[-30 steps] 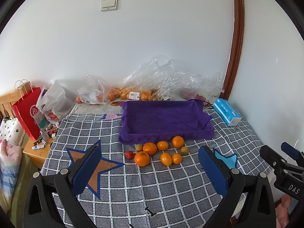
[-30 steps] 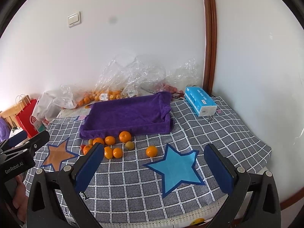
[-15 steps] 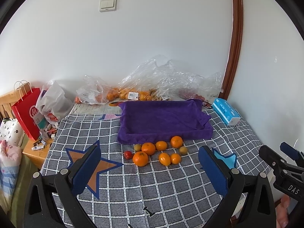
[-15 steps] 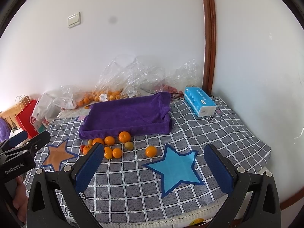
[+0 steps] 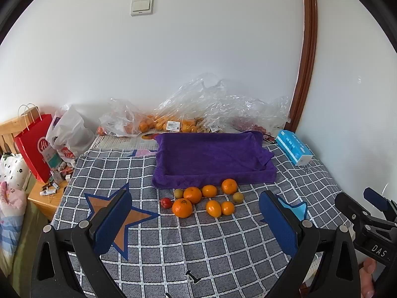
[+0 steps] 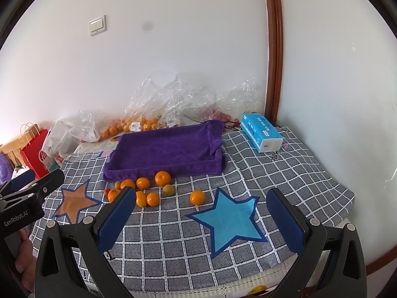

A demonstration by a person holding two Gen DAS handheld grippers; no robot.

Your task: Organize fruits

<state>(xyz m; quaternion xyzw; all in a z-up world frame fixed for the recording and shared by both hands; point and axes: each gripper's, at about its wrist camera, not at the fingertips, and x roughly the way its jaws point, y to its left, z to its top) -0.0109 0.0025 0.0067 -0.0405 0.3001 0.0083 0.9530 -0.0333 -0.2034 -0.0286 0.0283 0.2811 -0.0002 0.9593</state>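
Fingers of both the left gripper (image 5: 196,226) and right gripper (image 6: 201,221), spread wide and empty, have barely drifted over the last second, so the oranges (image 5: 198,200) ahead of them lie untouched beside the empty purple tray (image 5: 213,159) beyond; sorting hasn't begun.

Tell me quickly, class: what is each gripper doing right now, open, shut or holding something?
Left gripper: open, holding nothing.
Right gripper: open, holding nothing.

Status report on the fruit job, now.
Left hand-held gripper open, empty. Right hand-held gripper open, empty. Loose fruit on checked cloth, purple tray empty. Path unobstructed.
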